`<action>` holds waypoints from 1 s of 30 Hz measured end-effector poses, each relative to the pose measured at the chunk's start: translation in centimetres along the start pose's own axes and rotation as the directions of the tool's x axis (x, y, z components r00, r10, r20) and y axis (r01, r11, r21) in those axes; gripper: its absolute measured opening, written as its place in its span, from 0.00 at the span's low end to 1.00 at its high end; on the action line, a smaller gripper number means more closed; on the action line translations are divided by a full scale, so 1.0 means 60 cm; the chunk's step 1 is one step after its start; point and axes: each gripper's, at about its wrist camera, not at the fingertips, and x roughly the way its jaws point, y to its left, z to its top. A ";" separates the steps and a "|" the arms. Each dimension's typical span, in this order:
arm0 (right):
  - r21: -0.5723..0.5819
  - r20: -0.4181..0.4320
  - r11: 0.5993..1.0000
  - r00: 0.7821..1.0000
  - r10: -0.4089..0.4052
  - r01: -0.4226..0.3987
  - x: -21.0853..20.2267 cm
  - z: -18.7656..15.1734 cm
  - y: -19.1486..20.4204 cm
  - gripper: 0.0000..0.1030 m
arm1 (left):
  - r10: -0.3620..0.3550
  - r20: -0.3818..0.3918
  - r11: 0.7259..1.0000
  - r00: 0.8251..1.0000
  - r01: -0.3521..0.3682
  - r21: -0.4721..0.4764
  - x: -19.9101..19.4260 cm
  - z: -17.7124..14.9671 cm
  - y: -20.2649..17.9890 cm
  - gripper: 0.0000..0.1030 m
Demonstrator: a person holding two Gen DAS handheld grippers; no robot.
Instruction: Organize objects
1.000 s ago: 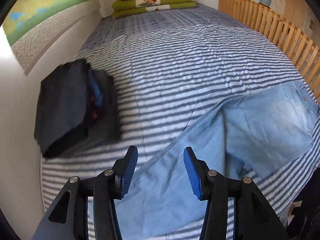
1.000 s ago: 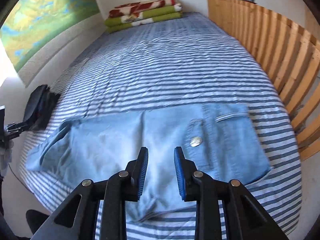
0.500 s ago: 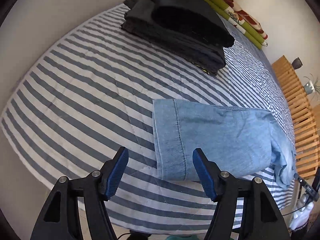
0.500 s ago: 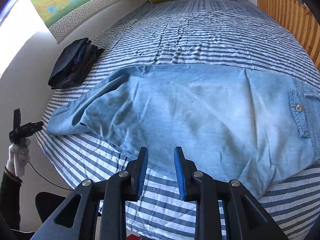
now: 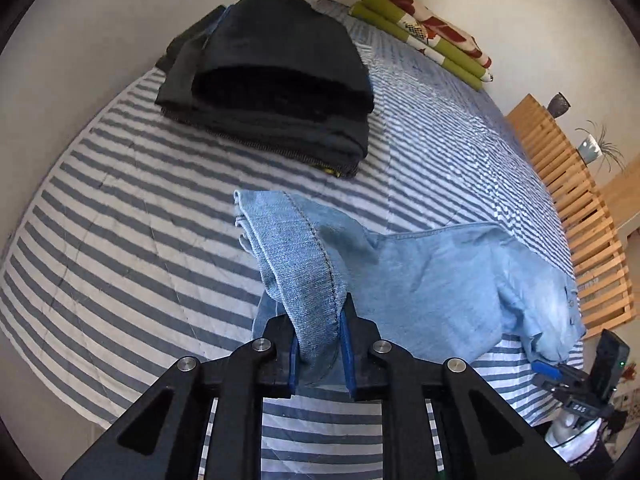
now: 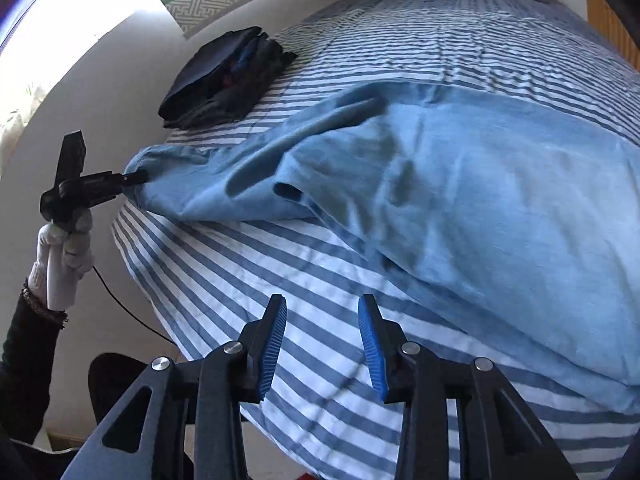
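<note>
Ahead and left of my left gripper lay one stack of dark folded clothes on the striped bedcover; I could not count its pieces. The jaws were closing with the hem of the one pair of light blue jeans between them, the blue pads already pressing the denim, the leg end standing up just above the fingers. The rest of the jeans trailed off to the right of the jaws, flat on the cover. Far ahead and right sat one pile of green and patterned blankets and two plant pots behind a wooden slatted frame.

My right gripper hung over bare striped cover, its jaws opening with nothing between them; the jeans lay ahead and to the right, apart from the pads. I read no label or writing.
</note>
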 end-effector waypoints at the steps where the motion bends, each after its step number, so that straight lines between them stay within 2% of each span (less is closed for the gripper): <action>1: 0.000 0.006 1.000 1.000 0.019 -0.019 0.018 0.011 0.010 0.34 | 0.015 0.006 1.000 1.000 -0.015 0.016 -0.013 0.013 -0.010 0.15; 3: -0.005 0.045 1.000 0.999 -0.030 0.030 0.048 0.033 0.028 0.35 | 0.031 0.022 0.999 0.999 -0.032 0.037 -0.040 0.037 -0.026 0.14; 6: -0.027 0.096 0.985 0.981 -0.170 0.173 0.070 0.060 0.036 0.35 | 0.034 0.056 0.997 0.998 -0.038 0.066 -0.080 0.072 -0.049 0.13; 7: -0.014 0.107 0.985 0.979 -0.172 0.174 0.069 0.069 0.032 0.35 | 0.033 0.066 0.996 0.997 -0.038 0.079 -0.097 0.080 -0.053 0.13; 8: 0.015 0.126 0.991 0.983 -0.137 0.136 0.062 0.077 0.027 0.36 | 0.037 0.075 0.995 0.996 -0.044 0.091 -0.113 0.091 -0.060 0.12; 10: 0.055 0.172 0.996 0.982 -0.076 0.067 0.048 0.093 0.017 0.45 | 0.049 0.087 0.993 0.995 -0.058 0.104 -0.136 0.106 -0.067 0.12; 11: 0.072 0.186 0.997 0.981 -0.048 0.035 0.047 0.100 0.014 0.46 | 0.054 0.088 0.993 0.995 -0.063 0.105 -0.145 0.112 -0.068 0.11; 12: 0.099 0.175 0.995 0.984 -0.035 0.018 0.053 0.108 0.011 0.43 | 0.060 0.088 0.992 0.994 -0.069 0.104 -0.153 0.116 -0.069 0.11; 13: 0.121 0.141 0.993 0.990 -0.029 0.012 0.064 0.115 0.008 0.31 | 0.068 0.086 0.992 0.994 -0.077 0.103 -0.161 0.117 -0.069 0.09; 14: 0.142 0.092 0.990 0.996 -0.005 -0.008 0.076 0.120 0.007 0.11 | 0.078 0.081 0.990 0.994 -0.086 0.110 -0.168 0.117 -0.068 0.08; 15: 0.166 0.047 0.985 0.998 0.039 -0.046 0.083 0.120 0.006 0.08 | 0.091 0.080 0.988 0.993 -0.100 0.119 -0.176 0.116 -0.068 0.08; 17: 0.264 0.009 0.947 0.982 0.189 -0.185 0.075 0.113 -0.004 0.08 | 0.126 0.074 0.979 0.989 -0.135 0.149 -0.196 0.122 -0.071 0.07; 20: 0.366 0.069 0.854 0.926 0.372 -0.370 0.031 0.105 -0.027 0.07 | 0.177 0.087 0.964 0.980 -0.190 0.185 -0.214 0.157 -0.066 0.07; 22: 0.386 0.108 0.829 0.913 0.394 -0.404 0.016 0.110 -0.039 0.07 | 0.198 0.085 0.959 0.976 -0.211 0.187 -0.187 0.187 -0.053 0.07; 23: 0.381 0.106 0.839 0.920 0.377 -0.387 0.018 0.114 -0.040 0.07 | 0.227 0.067 0.952 0.971 -0.236 0.195 -0.159 0.198 -0.044 0.08; 24: 0.357 0.094 0.868 0.938 0.335 -0.346 0.026 0.117 -0.034 0.08 | 0.273 0.041 0.939 0.961 -0.275 0.207 -0.120 0.210 -0.032 0.10; 25: 0.348 0.061 0.892 0.956 0.286 -0.289 0.042 0.116 -0.027 0.11 | 0.326 0.002 0.929 0.945 -0.321 0.184 -0.072 0.219 -0.011 0.13; 26: 0.348 -0.009 0.906 0.966 0.260 -0.241 0.069 0.111 -0.019 0.12 | 0.367 -0.027 0.923 0.930 -0.361 0.132 -0.025 0.227 0.012 0.21; 27: 0.341 -0.081 0.914 0.962 0.260 -0.219 0.093 0.104 -0.011 0.15 | 0.422 -0.069 0.904 0.904 -0.413 0.116 0.023 0.229 0.032 0.26; 28: 0.328 -0.143 0.925 0.957 0.251 -0.193 0.115 0.094 -0.004 0.15 | 0.442 -0.105 0.895 0.891 -0.431 0.114 0.054 0.226 0.041 0.25; 30: 0.298 -0.176 0.943 0.962 0.209 -0.150 0.126 0.078 0.004 0.16 | 0.388 -0.123 0.920 0.913 -0.377 0.104 0.076 0.209 0.050 0.25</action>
